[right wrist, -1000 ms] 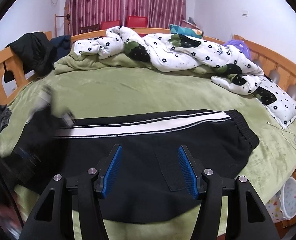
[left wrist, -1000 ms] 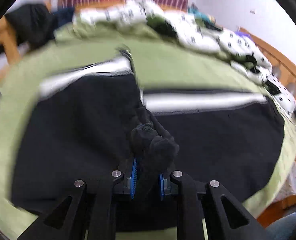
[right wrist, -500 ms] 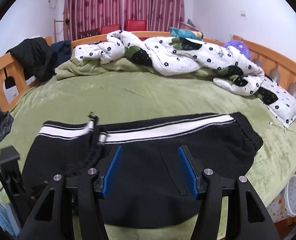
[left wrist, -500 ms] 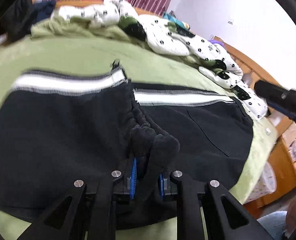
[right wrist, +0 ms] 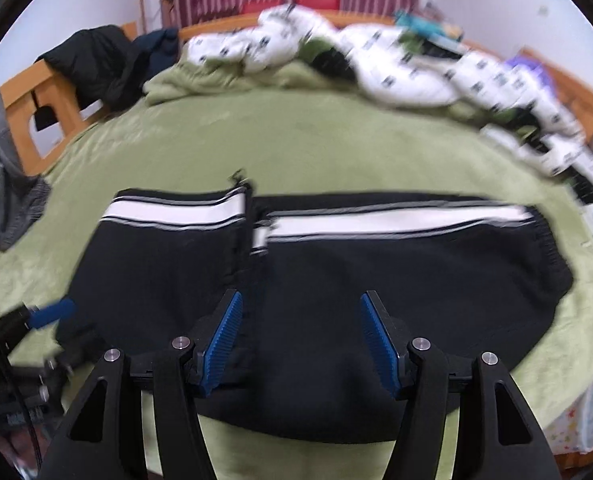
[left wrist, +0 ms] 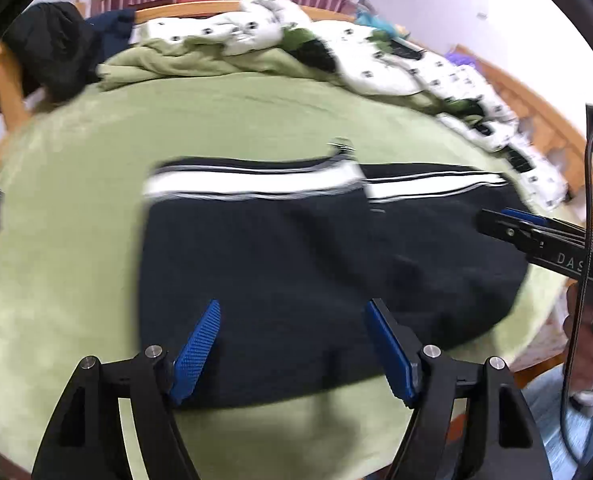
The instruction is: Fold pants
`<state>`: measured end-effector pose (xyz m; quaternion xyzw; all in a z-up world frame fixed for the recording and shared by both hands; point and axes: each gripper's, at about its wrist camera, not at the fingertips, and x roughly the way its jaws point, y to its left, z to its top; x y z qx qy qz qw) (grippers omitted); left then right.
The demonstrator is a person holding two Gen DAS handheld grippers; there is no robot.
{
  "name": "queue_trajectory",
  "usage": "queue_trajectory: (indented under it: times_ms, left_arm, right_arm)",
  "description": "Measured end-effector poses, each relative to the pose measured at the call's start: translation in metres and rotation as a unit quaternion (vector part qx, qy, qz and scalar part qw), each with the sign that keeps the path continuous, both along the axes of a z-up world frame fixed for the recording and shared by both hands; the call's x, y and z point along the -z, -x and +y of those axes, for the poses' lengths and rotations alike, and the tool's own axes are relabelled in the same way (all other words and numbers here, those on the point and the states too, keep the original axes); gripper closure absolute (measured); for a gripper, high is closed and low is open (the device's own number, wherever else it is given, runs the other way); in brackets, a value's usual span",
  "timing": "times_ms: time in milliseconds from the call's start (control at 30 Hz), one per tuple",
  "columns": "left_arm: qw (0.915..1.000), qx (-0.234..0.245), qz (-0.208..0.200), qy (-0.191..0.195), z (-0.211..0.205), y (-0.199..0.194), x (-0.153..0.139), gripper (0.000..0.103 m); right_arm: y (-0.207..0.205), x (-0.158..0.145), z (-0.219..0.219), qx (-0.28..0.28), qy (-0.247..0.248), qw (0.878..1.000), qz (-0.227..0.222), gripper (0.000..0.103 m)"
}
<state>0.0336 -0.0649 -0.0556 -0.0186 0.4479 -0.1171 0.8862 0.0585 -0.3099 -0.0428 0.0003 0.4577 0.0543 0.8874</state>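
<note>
The black pants [left wrist: 296,264] with a white side stripe lie flat on the green bed, their leg end folded over onto the upper part. They also show in the right wrist view [right wrist: 336,280]. My left gripper [left wrist: 294,344] is open and empty above the near edge of the folded part. My right gripper [right wrist: 300,336] is open and empty above the near middle of the pants. The right gripper's fingers [left wrist: 508,224] show at the right of the left wrist view. The left gripper's blue fingertip [right wrist: 52,314] shows at the left of the right wrist view.
A green blanket [right wrist: 296,140] covers the bed. A white flowered duvet [right wrist: 376,68] is heaped along the far and right side. Dark clothes [right wrist: 96,56] hang on the wooden bed frame at the left. A patterned bin [right wrist: 584,412] stands beside the bed at the lower right.
My left gripper carried the leg end over onto the upper part, then let go and opened. It has drawn back toward the near edge. The right gripper stayed open.
</note>
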Motion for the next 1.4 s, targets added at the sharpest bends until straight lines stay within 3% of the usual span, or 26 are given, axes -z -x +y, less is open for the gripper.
queue_trajectory:
  times_ms: [167,267,367,400,433,567,633,700,767,867,933,1000,1033,1200,1267,1333,1367,1400]
  left_arm:
    - [0.9947,-0.026,-0.04,-0.091,0.041,-0.013,-0.03,0.03]
    - [0.9937,-0.067,-0.064,-0.063,0.067,-0.009,-0.019,0.03]
    - [0.9936,-0.113,-0.001,-0.009,0.084,-0.017,0.005,0.031]
    - [0.9943,-0.105,0.015,0.015,0.085,-0.021,0.011,0.03]
    - [0.9951,-0.094,0.018,0.022,0.084,-0.026,0.013,0.03]
    - [0.99,-0.133,-0.016,-0.044,0.08,-0.027,0.009,0.03]
    - [0.9883,-0.14,-0.034,-0.048,0.083,-0.024,0.003,0.03]
    - [0.988,-0.146,-0.037,-0.035,0.089,-0.025,0.001,0.03]
    - [0.9883,-0.149,-0.028,-0.02,0.096,-0.024,0.001,0.03]
    - [0.988,-0.155,-0.008,0.002,0.105,-0.027,0.004,0.03]
    - [0.9874,-0.157,-0.002,0.017,0.109,-0.028,0.005,0.03]
    - [0.9872,-0.157,0.003,0.026,0.111,-0.03,0.008,0.03]
    - [0.9871,-0.157,0.005,0.028,0.11,-0.031,0.009,0.03]
    - [0.9868,-0.159,0.014,0.027,0.105,-0.032,0.014,0.03]
    - [0.9872,-0.156,0.014,0.031,0.105,-0.034,0.014,0.03]
    - [0.987,-0.157,0.011,0.031,0.104,-0.034,0.013,0.03]
    - [0.987,-0.158,0.01,0.031,0.104,-0.035,0.014,0.03]
    - [0.987,-0.158,0.012,0.029,0.104,-0.037,0.016,0.03]
  right_arm:
    - [-0.035,0.016,0.025,-0.016,0.001,0.999,0.044,0.043]
    - [-0.031,0.043,0.032,-0.032,0.011,0.997,0.074,0.048]
    - [-0.025,0.069,0.044,-0.066,0.017,0.99,0.121,0.073]
    - [-0.022,0.072,0.047,-0.072,0.02,0.99,0.12,0.087]
    - [-0.016,0.07,0.048,-0.077,0.031,0.991,0.101,0.087]
    - [-0.001,0.047,0.026,-0.084,-0.032,0.994,0.07,0.09]
    - [0.003,0.045,0.018,-0.087,-0.051,0.992,0.078,0.09]
    - [0.001,0.057,0.021,-0.089,-0.035,0.99,0.107,0.094]
    - [-0.001,0.073,0.029,-0.103,-0.007,0.985,0.138,0.094]
    - [-0.006,0.062,0.032,-0.105,-0.005,0.988,0.112,0.087]
    - [-0.01,0.051,0.03,-0.085,-0.024,0.993,0.079,0.061]
    - [-0.022,0.049,0.03,-0.065,-0.035,0.995,0.059,0.044]
    - [-0.028,0.052,0.032,-0.06,-0.034,0.996,0.06,0.042]
    - [-0.067,0.086,0.036,-0.037,-0.009,0.994,0.107,0.043]
    - [-0.074,0.098,0.03,-0.021,-0.034,0.992,0.121,0.043]
    - [-0.076,0.102,0.03,-0.005,-0.049,0.993,0.108,0.044]
    - [-0.076,0.101,0.034,-0.014,-0.049,0.993,0.104,0.051]
    - [-0.074,0.099,0.038,-0.028,-0.045,0.993,0.103,0.076]
